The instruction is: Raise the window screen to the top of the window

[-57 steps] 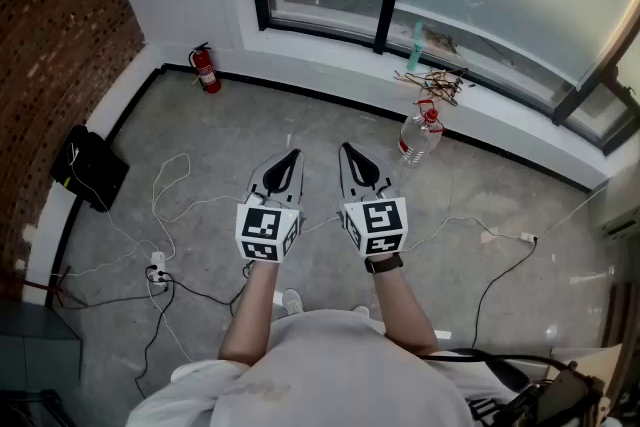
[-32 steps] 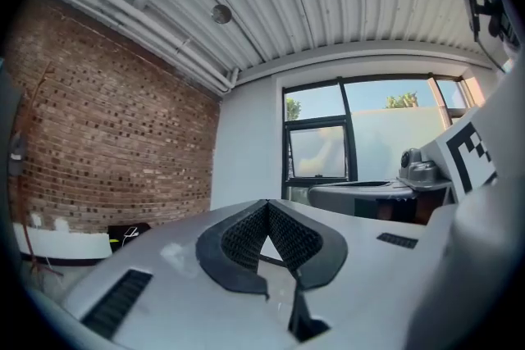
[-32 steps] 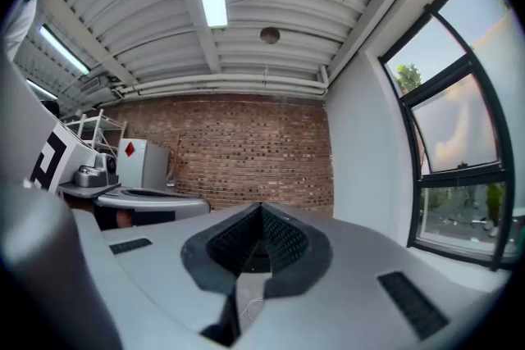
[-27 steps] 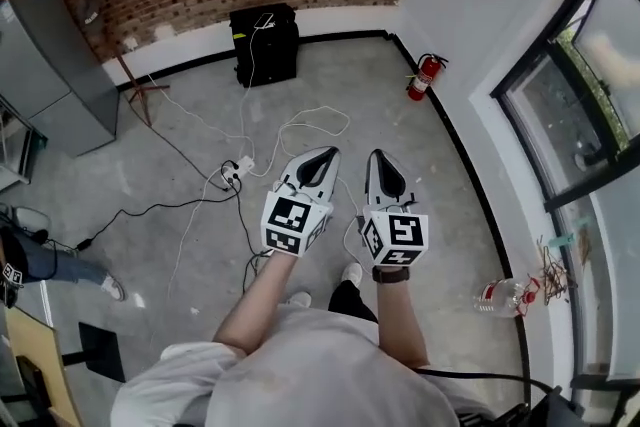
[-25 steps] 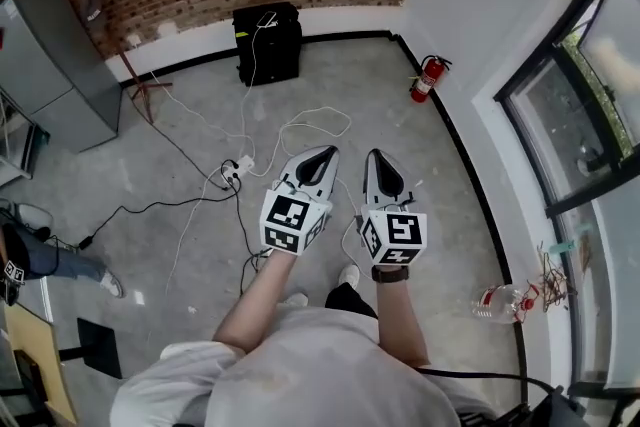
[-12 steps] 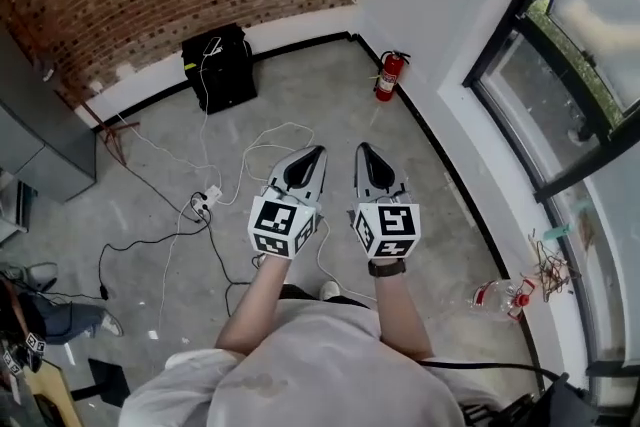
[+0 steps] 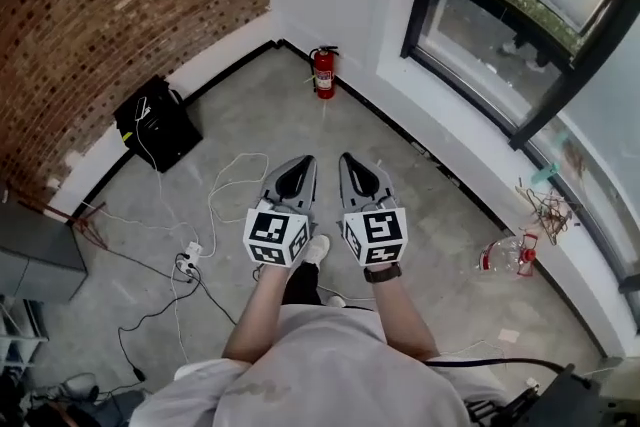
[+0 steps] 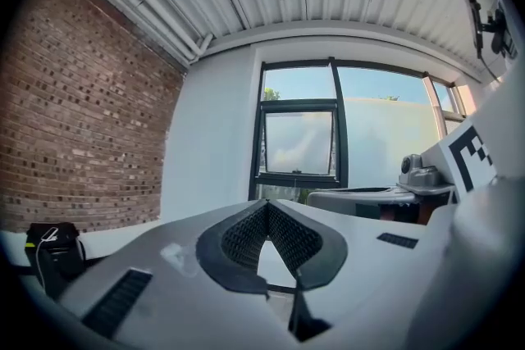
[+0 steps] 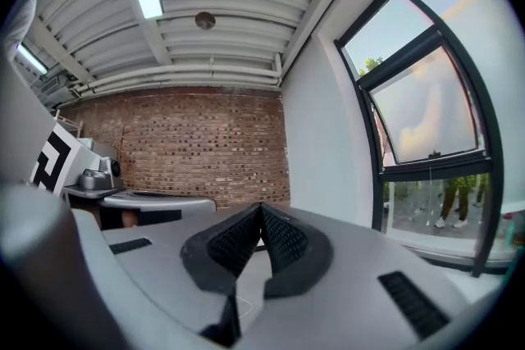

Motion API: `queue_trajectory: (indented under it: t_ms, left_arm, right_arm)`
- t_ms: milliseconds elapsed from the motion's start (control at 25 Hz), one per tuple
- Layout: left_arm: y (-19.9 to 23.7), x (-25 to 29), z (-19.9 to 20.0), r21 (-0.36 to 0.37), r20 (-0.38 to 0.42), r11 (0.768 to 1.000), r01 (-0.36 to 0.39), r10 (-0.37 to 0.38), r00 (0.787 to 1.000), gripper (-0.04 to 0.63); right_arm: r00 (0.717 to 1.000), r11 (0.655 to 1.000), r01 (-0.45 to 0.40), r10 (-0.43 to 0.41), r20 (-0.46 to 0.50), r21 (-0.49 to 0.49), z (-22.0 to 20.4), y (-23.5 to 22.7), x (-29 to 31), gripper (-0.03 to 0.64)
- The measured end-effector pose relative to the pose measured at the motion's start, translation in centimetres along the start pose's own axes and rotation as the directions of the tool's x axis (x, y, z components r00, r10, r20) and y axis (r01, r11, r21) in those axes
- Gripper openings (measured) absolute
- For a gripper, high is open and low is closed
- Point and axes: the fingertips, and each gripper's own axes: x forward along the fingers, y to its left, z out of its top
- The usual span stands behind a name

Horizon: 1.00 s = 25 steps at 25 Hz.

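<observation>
1. Head view, nearest first: my left gripper [image 7: 302, 161] and right gripper [image 7: 348, 159] sit side by side, pointing level over the concrete floor [image 7: 420, 215]. They are close together but not touching.
2. Both grippers are closed. Each gripper view shows the ribbed pads meeting at the tips with nothing held between them.
3. Just below the grippers is my shoe [image 7: 316, 249].
4. White cables [image 7: 225, 177] trail across the floor to the left of my left gripper, down to a power strip [image 7: 187, 263].
5. Further left, a black case [image 7: 157, 123] stands against the brick wall [image 7: 120, 5].
6. A red fire extinguisher [image 7: 323, 72] stands ahead of both grippers, at the foot of the white wall.
7. Well to the right of my right gripper lie a plastic bottle [image 7: 505, 255] and a tangle of twigs [image 7: 545, 205].
8. Farthest off, the black-framed window [image 7: 500, 25] is ahead and to the right, well apart from both grippers.
9. A pale hazy panel [image 8: 299, 142] sits partway up the window, with clear glass above and below it. I cannot tell whether that panel is the screen.
</observation>
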Motion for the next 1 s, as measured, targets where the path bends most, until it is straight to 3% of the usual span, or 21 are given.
queue_trajectory:
  t_ms: [280, 520, 680, 720, 840, 880, 1000]
  left_arm:
    - [-0.5, 14.1, 1.6, 0.01, 0.018, 0.975, 0.223, -0.223, 0.975, 0.0]
    - [-0.8, 23.8, 3.3, 0.018, 0.033, 0.923, 0.383, -0.384, 0.923, 0.0]
    - [-0.3, 28.4, 2.8, 0.015, 0.023, 0.896, 0.443, -0.443, 0.896, 0.0]
    - [-0.7, 29.7, 2.5, 0.014, 0.016, 0.881, 0.473, -0.473, 0.881, 0.0]
    - [-4.8, 32.6, 1.8, 0.048, -0.004, 0.792, 0.609, -0.609, 0.793, 0.0]
    - [-6.5, 33.6, 1.7, 0.062, -0.007, 0.771, 0.634, -0.635, 0.772, 0.0]
    - [-11.2, 37.7, 1.3, 0.062, -0.009, 0.732, 0.679, -0.679, 0.734, 0.0]
  right_arm:
    - [0.978, 0.978, 0.209, -0.209, 0.006, -0.014, 1.4, -11.4, 5.8, -0.003]
    - [0.926, 0.926, 0.377, -0.377, 0.021, 0.013, 2.3, -20.4, 10.3, -0.003]
    - [0.898, 0.897, 0.44, -0.441, 0.013, 0.031, 1.5, -23.6, 12.2, -0.003]
    - [0.889, 0.889, 0.457, -0.458, 0.012, 0.026, 1.4, -24.5, 12.3, -0.003]
    - [0.857, 0.857, 0.515, -0.515, 0.002, 0.032, 0.8, -27.9, 11.1, -0.003]
    - [0.843, 0.842, 0.537, -0.538, 0.001, 0.044, 0.5, -29.6, 10.3, -0.003]
    - [0.801, 0.798, 0.597, -0.599, 0.004, 0.082, 0.1, -36.2, 8.9, -0.003]
